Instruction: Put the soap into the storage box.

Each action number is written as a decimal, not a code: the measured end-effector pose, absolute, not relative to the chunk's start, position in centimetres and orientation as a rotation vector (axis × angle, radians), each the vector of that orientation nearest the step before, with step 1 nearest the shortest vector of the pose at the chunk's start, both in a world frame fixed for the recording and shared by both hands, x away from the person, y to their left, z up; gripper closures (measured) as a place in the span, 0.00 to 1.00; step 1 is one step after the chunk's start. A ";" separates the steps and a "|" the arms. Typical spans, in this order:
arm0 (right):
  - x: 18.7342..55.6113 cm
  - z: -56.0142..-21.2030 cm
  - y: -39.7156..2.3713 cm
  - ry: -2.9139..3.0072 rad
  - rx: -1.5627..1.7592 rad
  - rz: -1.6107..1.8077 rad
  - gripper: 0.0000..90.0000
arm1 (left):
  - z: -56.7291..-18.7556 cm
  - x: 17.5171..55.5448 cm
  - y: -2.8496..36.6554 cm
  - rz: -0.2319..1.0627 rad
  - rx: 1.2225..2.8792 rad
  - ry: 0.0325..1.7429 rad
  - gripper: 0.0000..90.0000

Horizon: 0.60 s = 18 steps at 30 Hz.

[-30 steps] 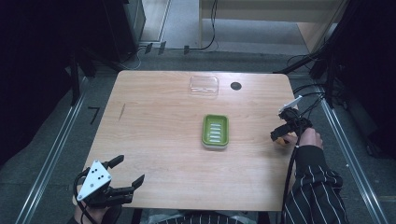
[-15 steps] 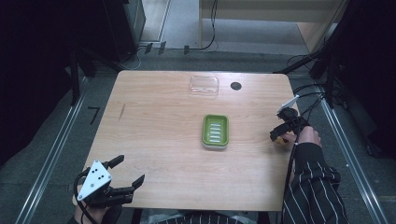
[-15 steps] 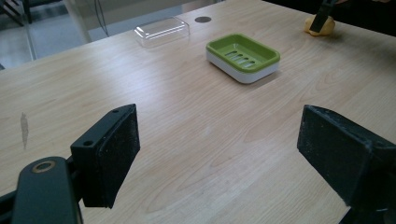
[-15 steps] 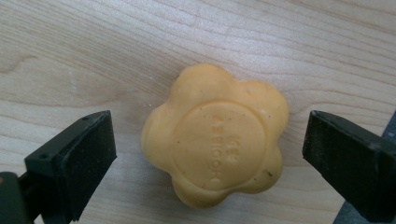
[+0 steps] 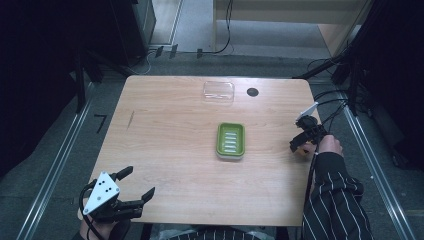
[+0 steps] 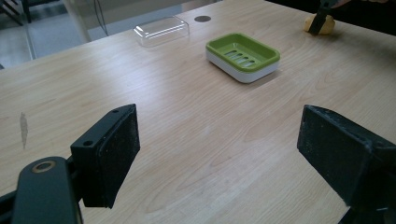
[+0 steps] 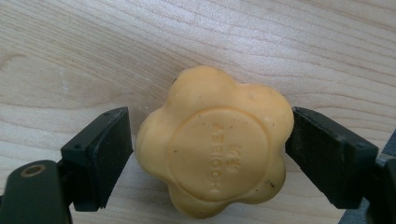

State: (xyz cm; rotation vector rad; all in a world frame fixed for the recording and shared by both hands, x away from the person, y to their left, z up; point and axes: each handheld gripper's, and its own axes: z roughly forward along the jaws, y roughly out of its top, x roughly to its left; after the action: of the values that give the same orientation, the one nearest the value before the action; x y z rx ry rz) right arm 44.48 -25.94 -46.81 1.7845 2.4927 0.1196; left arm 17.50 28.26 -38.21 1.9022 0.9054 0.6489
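Note:
A yellow flower-shaped soap (image 7: 210, 144) lies on the wooden table (image 5: 170, 150) near its right edge, also seen small as the soap (image 5: 301, 151). My right gripper (image 7: 209, 156) stands open around it, one jaw on each side, the right pad about touching and the left pad a sliver away. A green soap dish (image 5: 230, 141) on a white base sits empty at mid-table. Behind it lies a clear plastic lid (image 5: 218, 92). My left gripper (image 5: 140, 182) hovers open at the near left corner with nothing between its jaws (image 6: 217, 154).
A black round hole (image 5: 252, 92) sits in the tabletop beside the lid. Cables run off the right edge past a striped sleeve (image 5: 335, 200). A dark scuff (image 5: 131, 119) marks the wood at the left. Metal rails flank the table on the floor.
The right gripper has shifted very slightly at the soap. The left gripper has stayed where it was.

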 end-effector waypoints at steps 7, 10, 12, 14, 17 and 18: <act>44.5 -47.0 -26.1 2.499 1.797 0.119 0.23 | -38.2 17.5 28.3 0.649 1.902 0.905 0.15; 44.5 -47.0 -26.1 2.504 1.797 0.117 0.27 | -38.2 17.5 28.3 0.649 1.903 0.905 0.15; 44.5 -47.0 -26.2 2.515 1.791 0.119 0.29 | -38.2 17.5 28.3 0.649 1.902 0.905 0.15; 44.6 -47.1 -26.1 2.516 1.793 0.119 0.30 | -38.2 17.5 28.3 0.649 1.903 0.905 0.15; 44.6 -47.1 -26.2 2.518 1.799 0.122 0.30 | -38.2 17.5 28.3 0.649 1.903 0.904 0.15; 44.6 -47.2 -26.2 2.518 1.798 0.124 0.30 | -38.2 17.5 28.3 0.649 1.903 0.905 0.15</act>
State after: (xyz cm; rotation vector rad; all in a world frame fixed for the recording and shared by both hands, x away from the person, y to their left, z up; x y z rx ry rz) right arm 44.57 -26.19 -47.15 1.7984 2.5177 0.1237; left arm 17.49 28.27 -38.21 1.9027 0.9049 0.6493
